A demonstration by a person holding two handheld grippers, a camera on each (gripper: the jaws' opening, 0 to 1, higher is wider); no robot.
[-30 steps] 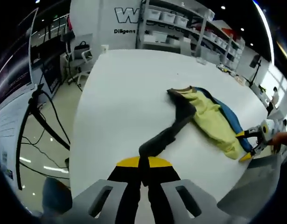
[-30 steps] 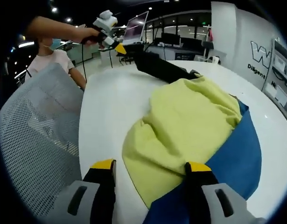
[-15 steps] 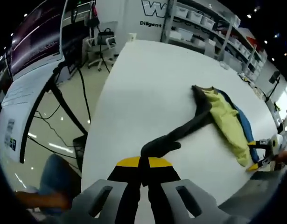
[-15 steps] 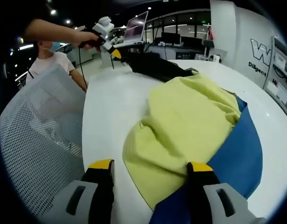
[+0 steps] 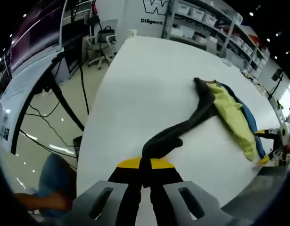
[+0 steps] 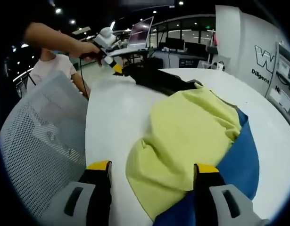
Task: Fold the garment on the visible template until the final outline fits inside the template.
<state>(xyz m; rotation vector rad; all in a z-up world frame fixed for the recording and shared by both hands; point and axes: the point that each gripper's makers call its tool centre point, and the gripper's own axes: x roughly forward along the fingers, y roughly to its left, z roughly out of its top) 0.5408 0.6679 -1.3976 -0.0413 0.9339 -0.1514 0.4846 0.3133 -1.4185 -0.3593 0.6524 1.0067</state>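
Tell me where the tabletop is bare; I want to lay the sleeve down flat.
Bare white table stretches from the dark sleeve toward the shelving end. A narrower strip lies between the yellow garment and the mesh chair. It is crowded along the yellow body over the blue template, where the right claw hovers open.

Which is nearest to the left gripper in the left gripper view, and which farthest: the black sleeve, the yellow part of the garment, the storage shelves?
1. Black sleeve: clamped in the left gripper, stretching away across the white table.
2. Yellow part of the garment: farther out, to the right.
3. Storage shelves: beyond the table's far end, farthest.
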